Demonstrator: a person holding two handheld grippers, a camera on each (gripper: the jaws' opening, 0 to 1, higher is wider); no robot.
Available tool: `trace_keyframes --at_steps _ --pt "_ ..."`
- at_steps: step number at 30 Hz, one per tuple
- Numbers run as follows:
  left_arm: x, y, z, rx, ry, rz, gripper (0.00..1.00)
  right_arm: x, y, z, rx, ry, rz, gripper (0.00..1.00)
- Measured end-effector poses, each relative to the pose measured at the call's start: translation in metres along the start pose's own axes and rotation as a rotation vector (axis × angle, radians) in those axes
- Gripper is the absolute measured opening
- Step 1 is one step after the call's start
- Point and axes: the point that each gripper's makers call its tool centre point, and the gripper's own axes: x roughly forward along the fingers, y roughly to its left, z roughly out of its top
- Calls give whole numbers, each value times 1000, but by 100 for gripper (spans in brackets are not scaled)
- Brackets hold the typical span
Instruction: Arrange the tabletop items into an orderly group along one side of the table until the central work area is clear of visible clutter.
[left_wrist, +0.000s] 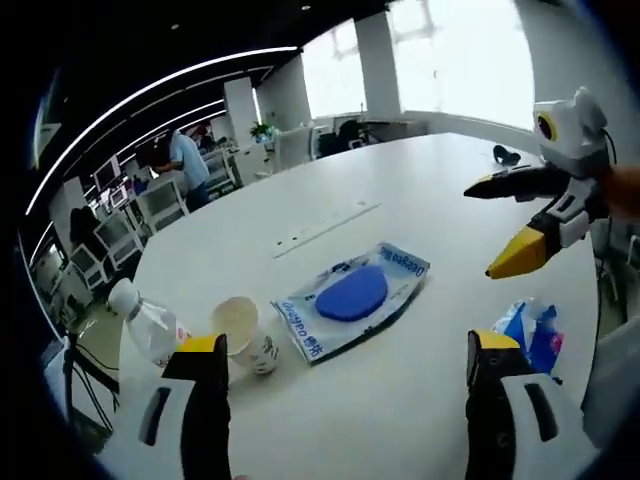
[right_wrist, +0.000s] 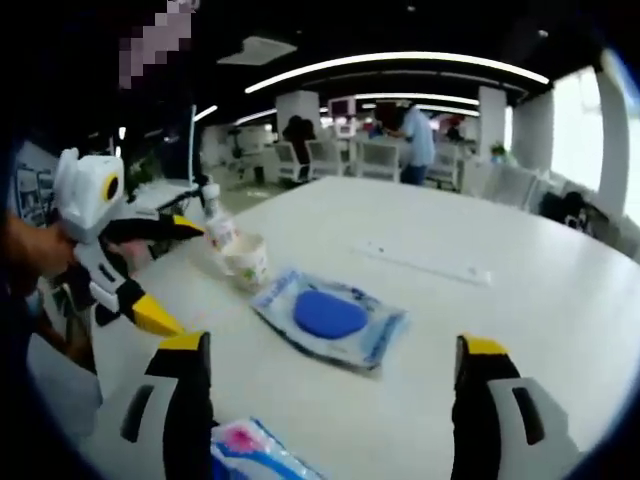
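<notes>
On the white table (left_wrist: 400, 400), a clear pouch holding a blue disc (left_wrist: 352, 294) lies flat at centre, printed side up. Just beside it a paper cup (left_wrist: 243, 333) lies tipped, with a plastic bottle (left_wrist: 145, 324) next to the cup, near the table edge. A blue-and-pink packet (right_wrist: 255, 450) rests between the right gripper's (right_wrist: 325, 385) jaws, untouched. Left gripper (left_wrist: 345, 365): jaws spread wide, holding nothing. Right gripper: jaws likewise wide apart, empty. No object stands between either gripper and the pouch.
</notes>
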Motion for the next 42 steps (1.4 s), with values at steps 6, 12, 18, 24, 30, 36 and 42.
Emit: trace_keyframes --at_steps 6,12,18,24,30,36,42 --pt "-11 -6 -1 8 1 2 99 -13 4 -5 -9 1 2 100" --pt "-18 -18 -3 32 5 -8 99 -23 3 -10 -9 3 3 100" --pt "-21 -31 -4 69 17 -33 98 -33 4 -18 9 3 -4 100" --pt "-23 -39 -2 83 10 -47 96 -38 4 -23 -10 4 -8 99" --pt "-25 -52 -6 89 21 -67 93 -49 1 -31 -4 8 -20 98" --pt "-25 -69 -10 73 27 -88 90 -61 -1 -45 -25 25 -20 88" --pt "-22 -85 -17 79 46 -108 86 -64 0 -60 2 53 -15 79"
